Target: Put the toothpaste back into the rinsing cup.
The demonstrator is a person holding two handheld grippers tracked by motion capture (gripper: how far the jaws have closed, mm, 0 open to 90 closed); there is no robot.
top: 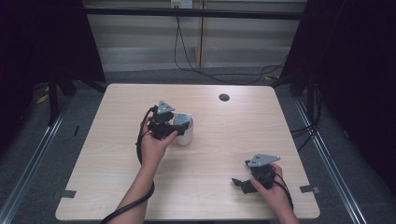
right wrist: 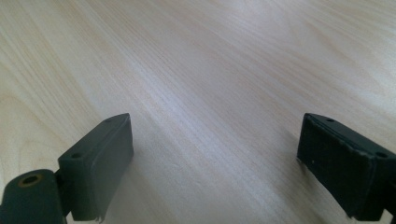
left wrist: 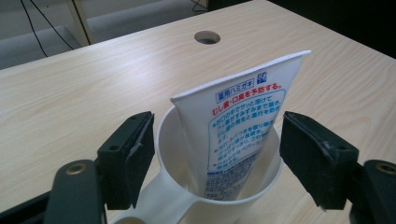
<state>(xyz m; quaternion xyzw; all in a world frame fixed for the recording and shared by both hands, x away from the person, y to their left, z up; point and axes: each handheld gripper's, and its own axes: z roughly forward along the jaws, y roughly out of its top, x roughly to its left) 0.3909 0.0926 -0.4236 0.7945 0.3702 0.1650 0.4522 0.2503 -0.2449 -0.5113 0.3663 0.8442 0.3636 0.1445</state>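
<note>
Left gripper view: Japanese-lettered toothpaste tube (left wrist: 243,126)

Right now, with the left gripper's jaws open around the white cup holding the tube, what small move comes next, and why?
Probably back the left gripper straight away. The white toothpaste tube with blue and red print already stands in the white plastic cup, leaning on its rim, and the open jaws touch neither. The right gripper rests open over the bare wooden table.

A white tube (left wrist: 240,126) with blue and red print stands in a white cup (left wrist: 187,196) on the pale wood-grain tabletop (left wrist: 70,102), flanked by black tool pads.
</note>
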